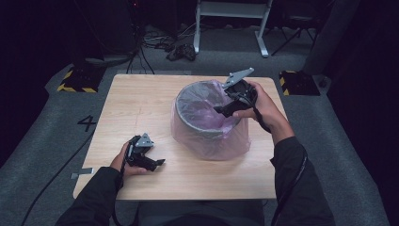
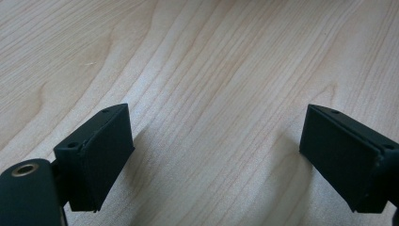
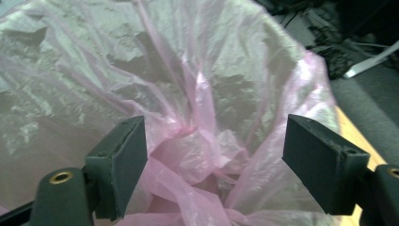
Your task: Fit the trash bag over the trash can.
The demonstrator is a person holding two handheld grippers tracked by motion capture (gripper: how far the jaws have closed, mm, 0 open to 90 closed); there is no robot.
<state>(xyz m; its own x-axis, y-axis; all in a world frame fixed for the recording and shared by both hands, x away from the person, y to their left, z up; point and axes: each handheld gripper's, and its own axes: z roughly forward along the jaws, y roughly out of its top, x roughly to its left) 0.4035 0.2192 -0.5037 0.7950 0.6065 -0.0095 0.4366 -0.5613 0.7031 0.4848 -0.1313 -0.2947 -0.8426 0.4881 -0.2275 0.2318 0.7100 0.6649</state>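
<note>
A round grey waste bin [image 1: 200, 110] stands upright on the wooden bench [image 1: 141, 103], a little right of its middle. A thin, translucent pink plastic bag [image 1: 211, 143] lines it, folded over the rim and hanging down the outside to the benchtop. Inside, the liner [image 3: 188, 94] is crumpled and creased, bunching into folds near the near rim.

One bin, one liner, two grippers on one table

At frame centre stands a single grey bin [image 1: 200, 110] lined with one pink plastic bag [image 1: 211, 141]; two handheld grippers are counted, the left gripper [image 1: 159, 163] at lower left and the right gripper [image 1: 221, 110] right of centre, both on one wooden table [image 1: 136, 103], with one person's two sleeves at the bottom edge.
</note>
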